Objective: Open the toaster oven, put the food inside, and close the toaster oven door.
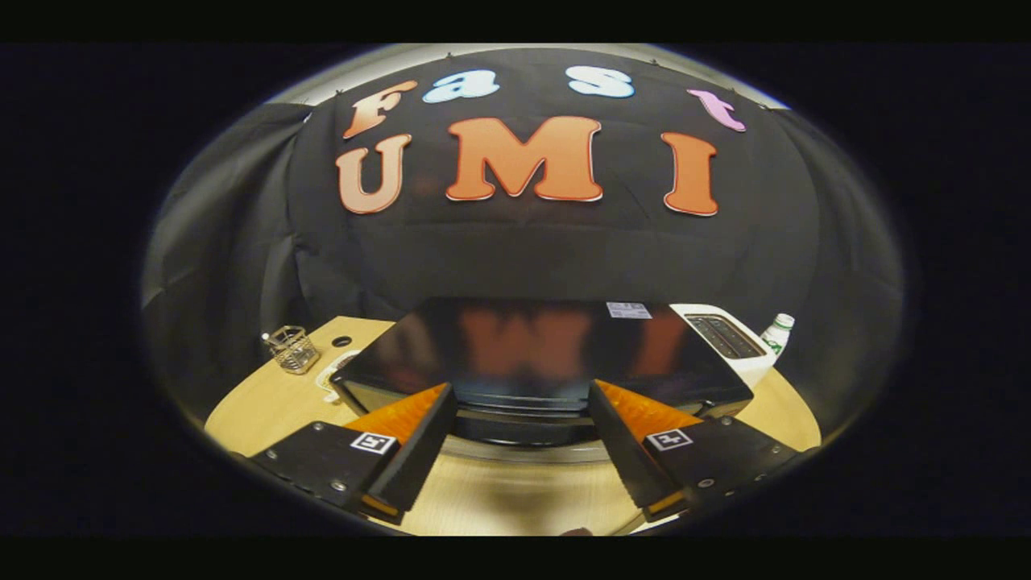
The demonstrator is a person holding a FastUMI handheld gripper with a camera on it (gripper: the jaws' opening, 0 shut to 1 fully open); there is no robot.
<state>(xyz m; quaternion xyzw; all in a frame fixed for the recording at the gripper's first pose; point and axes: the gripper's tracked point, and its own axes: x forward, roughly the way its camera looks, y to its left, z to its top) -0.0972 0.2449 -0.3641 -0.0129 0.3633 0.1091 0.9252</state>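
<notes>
Presently the gripper (522, 403) hangs above the front edge of the toaster oven (532, 350), its fingers spread wide and holding nothing; the glossy black top of the oven lies just ahead of and between them, and a rounded dark bar, probably the door handle (523, 427), sits between the fingertips, apart from both; the oven rests on a pale wooden table (266, 403), with a wire basket (291, 348) to one side and a white toaster (729, 338) and a bottle (778, 330) to the other; no food can be made out; the opening step appears to be in hand; the next move likely calls for lowering onto the handle, pinching it, then pulling the door down.
</notes>
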